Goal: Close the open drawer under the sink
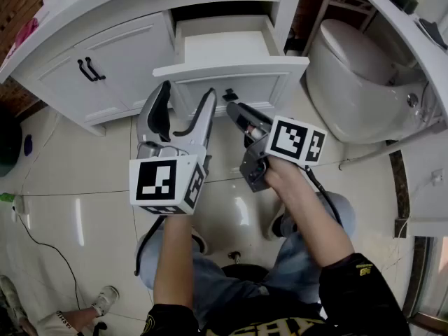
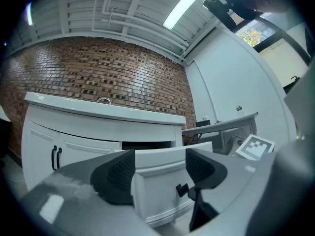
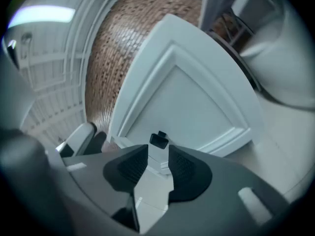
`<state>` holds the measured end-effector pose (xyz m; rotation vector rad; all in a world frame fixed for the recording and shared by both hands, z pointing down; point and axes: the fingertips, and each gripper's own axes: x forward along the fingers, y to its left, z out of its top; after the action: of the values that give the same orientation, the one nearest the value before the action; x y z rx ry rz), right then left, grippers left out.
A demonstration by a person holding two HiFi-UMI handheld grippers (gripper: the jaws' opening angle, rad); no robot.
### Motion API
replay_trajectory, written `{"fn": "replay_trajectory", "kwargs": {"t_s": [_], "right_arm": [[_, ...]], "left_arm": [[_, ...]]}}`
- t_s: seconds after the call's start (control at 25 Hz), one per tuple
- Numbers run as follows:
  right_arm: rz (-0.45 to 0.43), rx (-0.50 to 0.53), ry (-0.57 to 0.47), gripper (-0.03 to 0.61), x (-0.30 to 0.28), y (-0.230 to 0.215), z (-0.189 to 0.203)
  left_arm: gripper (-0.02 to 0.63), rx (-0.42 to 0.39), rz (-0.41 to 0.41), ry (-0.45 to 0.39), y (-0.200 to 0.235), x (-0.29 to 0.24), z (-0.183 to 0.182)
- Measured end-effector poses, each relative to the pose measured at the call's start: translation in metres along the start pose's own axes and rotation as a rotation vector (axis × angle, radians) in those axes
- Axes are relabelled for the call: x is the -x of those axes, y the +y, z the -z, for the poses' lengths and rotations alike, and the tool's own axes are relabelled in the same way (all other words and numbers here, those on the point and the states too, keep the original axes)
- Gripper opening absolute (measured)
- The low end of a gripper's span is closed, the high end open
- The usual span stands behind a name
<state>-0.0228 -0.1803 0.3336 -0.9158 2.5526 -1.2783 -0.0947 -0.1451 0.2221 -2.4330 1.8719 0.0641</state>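
Note:
The white drawer (image 1: 222,47) stands pulled out of the vanity under the sink, its front panel (image 1: 234,82) facing me. A small black handle (image 1: 229,94) sits low on that panel. My right gripper (image 1: 232,109) is just in front of the handle; in the right gripper view the handle (image 3: 158,140) lies right beyond the tips of the right gripper (image 3: 158,163), whose narrow gap holds nothing. My left gripper (image 1: 187,91) hangs wide open beside it on the left, apart from the panel. In the left gripper view the drawer front (image 2: 157,186) shows between the open jaws of the left gripper (image 2: 160,171).
Two cabinet doors with black handles (image 1: 91,69) are left of the drawer. A white toilet (image 1: 357,75) stands close on the right. The floor is glossy tile with a cable (image 1: 42,243) at the left. A brick wall (image 2: 98,77) rises behind the basin.

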Motion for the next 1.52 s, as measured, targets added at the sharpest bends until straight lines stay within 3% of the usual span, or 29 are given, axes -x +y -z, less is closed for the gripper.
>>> {"fn": "replay_trajectory", "kwargs": {"t_s": [0.16,0.24,0.52,0.72,1.08,1.24,1.52], "right_arm": [[-0.047,-0.294,-0.059,0.086,-0.003,-0.023,-0.001],[-0.048,-0.393,-0.088,0.057,-0.006,-0.035,-0.003],[-0.079,-0.471,-0.136,0.020,-0.024,-0.053,-0.021],[-0.128,-0.473,-0.155,0.012,-0.043,-0.059,-0.038],[-0.212,-0.511,-0.255,0.008,-0.105,-0.088,-0.095],[-0.225,-0.525,-0.345,0.008,-0.140,-0.105,-0.125],[-0.157,-0.290,-0.369,0.008,-0.167,-0.107,-0.146]], "left_arm": [[0.321,0.002,0.012,0.008,0.003,-0.002,0.004],[0.321,-0.005,0.018,0.006,0.006,-0.005,0.004],[0.312,0.020,0.012,-0.025,0.019,-0.020,0.001],[0.305,0.062,0.000,-0.060,0.029,-0.045,-0.002],[0.305,0.048,-0.002,-0.037,0.057,-0.099,0.016],[0.305,0.049,-0.026,-0.004,0.078,-0.113,0.028],[0.305,-0.066,-0.044,0.115,0.112,-0.099,0.055]]}}
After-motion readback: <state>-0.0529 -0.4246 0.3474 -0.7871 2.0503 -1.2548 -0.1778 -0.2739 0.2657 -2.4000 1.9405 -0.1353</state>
